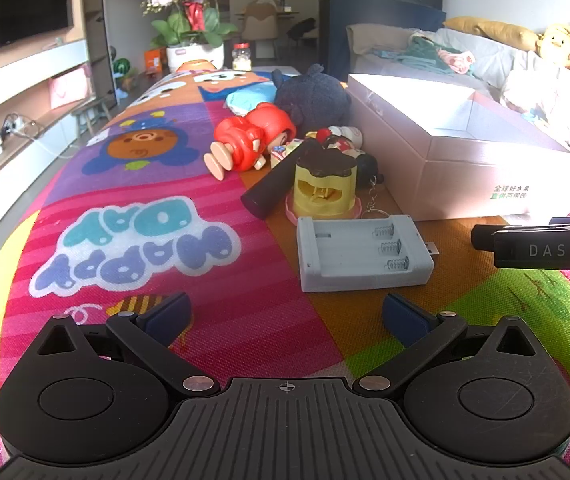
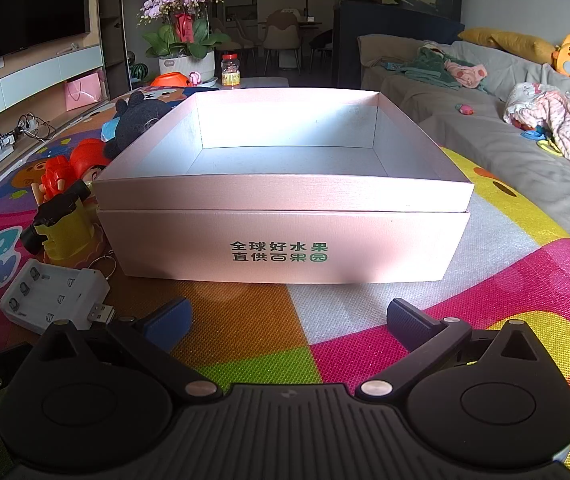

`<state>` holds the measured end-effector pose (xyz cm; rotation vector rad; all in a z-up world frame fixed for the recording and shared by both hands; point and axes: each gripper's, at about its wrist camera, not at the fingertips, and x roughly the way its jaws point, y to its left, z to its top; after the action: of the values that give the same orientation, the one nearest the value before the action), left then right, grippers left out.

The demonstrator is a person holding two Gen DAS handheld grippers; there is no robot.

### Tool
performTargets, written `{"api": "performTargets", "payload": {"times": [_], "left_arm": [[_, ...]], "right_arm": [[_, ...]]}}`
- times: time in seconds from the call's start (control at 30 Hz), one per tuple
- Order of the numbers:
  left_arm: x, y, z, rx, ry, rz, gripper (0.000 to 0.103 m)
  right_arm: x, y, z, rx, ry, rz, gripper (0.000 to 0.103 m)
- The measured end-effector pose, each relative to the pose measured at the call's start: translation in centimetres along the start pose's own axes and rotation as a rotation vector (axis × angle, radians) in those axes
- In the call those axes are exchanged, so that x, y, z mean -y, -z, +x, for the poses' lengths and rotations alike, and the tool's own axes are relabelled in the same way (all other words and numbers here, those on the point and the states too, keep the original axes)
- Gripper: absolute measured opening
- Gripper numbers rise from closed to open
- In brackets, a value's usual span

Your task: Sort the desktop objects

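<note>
Facing a pink box [image 2: 285, 240] printed "全球好水果 直供百果园", the right gripper [image 2: 287, 320] hangs spread and empty, as does the left gripper [image 1: 285, 316] near a white battery charger [image 1: 361, 252].

Smooth satin pink cardboard box [image 2: 285, 240], woven textured mat [image 1: 145, 184], glossy red plastic doll [image 1: 245, 144], matt white plastic battery holder [image 1: 361, 252], fuzzy dark plush toy [image 1: 313, 96]

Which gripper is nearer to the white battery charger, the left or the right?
Left. The left gripper faces the charger, which lies just ahead of its open fingers. The right gripper faces the pink box; the charger lies off to its left.
</note>
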<state>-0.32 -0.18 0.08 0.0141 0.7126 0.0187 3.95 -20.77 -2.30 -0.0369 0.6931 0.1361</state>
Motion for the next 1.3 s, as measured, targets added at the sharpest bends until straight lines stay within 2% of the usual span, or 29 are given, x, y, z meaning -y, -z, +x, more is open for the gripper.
{"api": "performTargets", "payload": {"times": [0.37,1.1,1.3], "left_arm": [[0.3,0.1,0.1,0.008,-0.033,0.020,0.103],[-0.1,0.0,0.1,0.000,-0.016,-0.005,0.103],[-0.4,0.0,0.1,-0.015,0.007,-0.010,0.103]], "right_arm": [[0.0,0.0,0.0,0.000,0.000,0.000,0.103],[-0.1,-0.1,0.0,-0.002,0.002,-0.003,0.103],[0.0,-0.1,-1.0,-0.079,-0.001,0.001,0.103]]}}
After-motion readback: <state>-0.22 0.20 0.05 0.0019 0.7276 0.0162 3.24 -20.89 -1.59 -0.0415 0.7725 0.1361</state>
